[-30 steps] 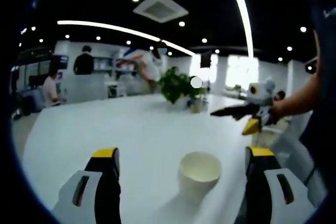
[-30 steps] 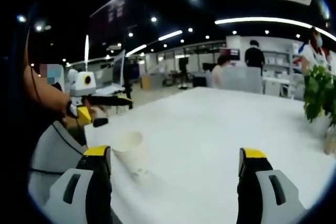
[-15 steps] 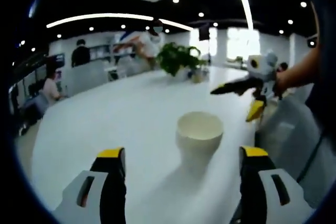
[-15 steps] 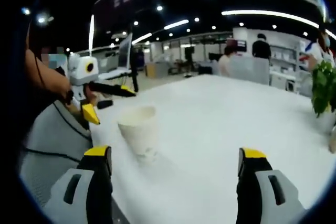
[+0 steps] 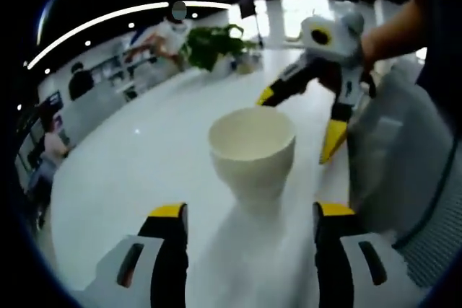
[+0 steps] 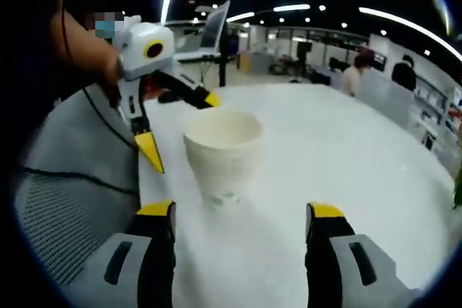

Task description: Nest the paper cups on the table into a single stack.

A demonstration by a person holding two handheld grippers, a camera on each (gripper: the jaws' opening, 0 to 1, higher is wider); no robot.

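Where the fisheye blurs it, the paper cup [image 5: 253, 151] [image 6: 221, 154] shows only a faint, unreadable mark near its base. It stands upright on the white table [image 5: 144, 171] [image 6: 346, 149], just beyond both grippers. Left gripper [image 5: 249, 216] and right gripper [image 6: 240, 214]: jaws spread, yellow-tipped, gripping nothing.

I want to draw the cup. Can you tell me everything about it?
The paper cup is plain creamy white and looks matte, with a rolled rim and walls that narrow toward the bottom. A faint small mark shows low on its side in the right gripper view. It stands upright, mouth open, on the white table, near the table's edge. Whether another cup sits nested inside cannot be told. Nothing grips it; both grippers' fingers are open around it.
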